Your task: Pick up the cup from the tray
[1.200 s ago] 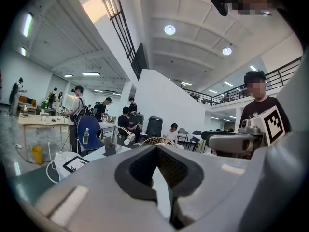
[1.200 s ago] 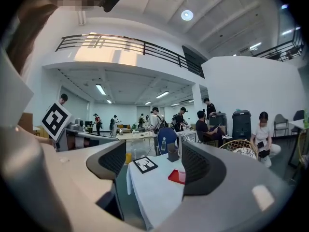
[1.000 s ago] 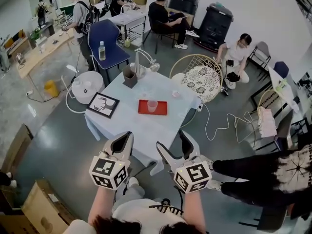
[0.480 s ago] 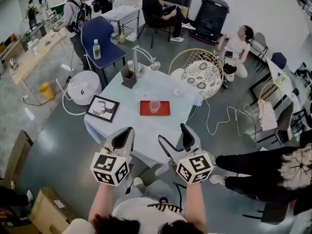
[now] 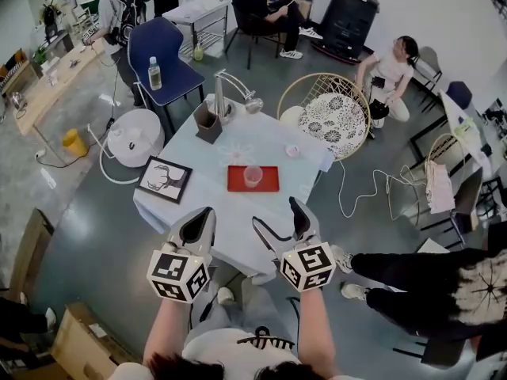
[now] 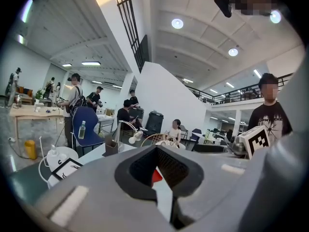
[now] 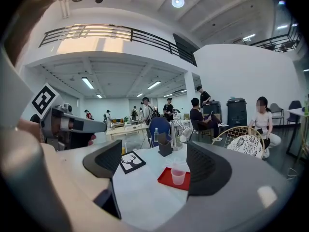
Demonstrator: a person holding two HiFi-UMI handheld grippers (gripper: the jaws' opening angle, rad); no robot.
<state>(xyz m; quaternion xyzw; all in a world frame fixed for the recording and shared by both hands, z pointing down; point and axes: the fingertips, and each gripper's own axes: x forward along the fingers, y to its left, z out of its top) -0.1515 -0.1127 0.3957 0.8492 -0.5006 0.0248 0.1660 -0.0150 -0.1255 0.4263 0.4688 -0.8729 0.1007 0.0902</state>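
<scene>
A clear pinkish cup (image 5: 253, 176) stands upright on a red tray (image 5: 238, 183) in the middle of the pale blue table (image 5: 230, 216). Both grippers hover over the table's near edge, well short of the tray. My left gripper (image 5: 199, 226) is shut with nothing in it; in the left gripper view a sliver of the red tray (image 6: 155, 176) shows through the gap behind its closed tips. My right gripper (image 5: 282, 225) is open, its jaws have just been opening further, and nothing is between them. In the right gripper view the cup (image 7: 178, 177) and tray (image 7: 166, 177) lie ahead between the jaws.
On the table are a framed deer picture (image 5: 165, 180) at the left, a brown holder (image 5: 208, 123) and a lamp (image 5: 230, 92) at the back, and a small cup (image 5: 291, 150). A blue chair (image 5: 162, 54), a wicker chair (image 5: 329, 117) and seated people surround it.
Both grippers have moved forward toward the table, which now looks nearer. The right gripper's jaws stand wider apart. The cup and tray have not moved.
</scene>
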